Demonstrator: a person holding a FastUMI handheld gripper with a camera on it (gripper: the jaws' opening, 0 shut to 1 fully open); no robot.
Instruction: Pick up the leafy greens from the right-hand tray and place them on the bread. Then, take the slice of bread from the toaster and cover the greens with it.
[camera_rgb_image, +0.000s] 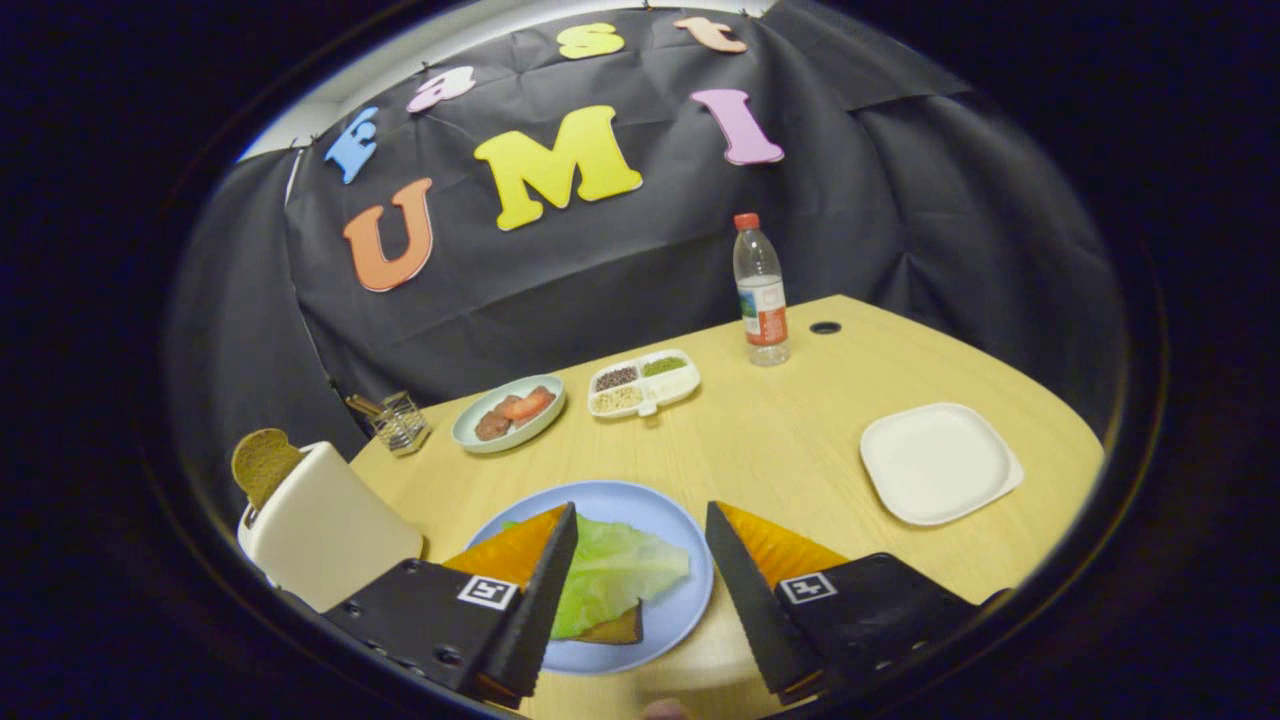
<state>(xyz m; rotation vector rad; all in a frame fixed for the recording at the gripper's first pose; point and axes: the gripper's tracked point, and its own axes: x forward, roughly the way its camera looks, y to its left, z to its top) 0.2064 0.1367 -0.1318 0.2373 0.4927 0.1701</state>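
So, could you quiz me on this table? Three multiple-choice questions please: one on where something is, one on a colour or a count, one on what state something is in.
1. Where is the lettuce leaf?
A. On the white square tray
B. On the bread on the blue plate, between the fingers
C. In the toaster

2. How many compartments of the divided dish hold seeds or grains?
A. One
B. Three
C. Five

3. How do the fingers of the gripper stand?
A. Open, holding nothing
B. Shut on the water bottle
C. Shut on the leaf

Answers:
1. B: the leaf covers the bread on the blue plate.
2. B: three compartments are filled, the fourth looks bare.
3. A: a wide gap separates the fingers, and they press nothing.
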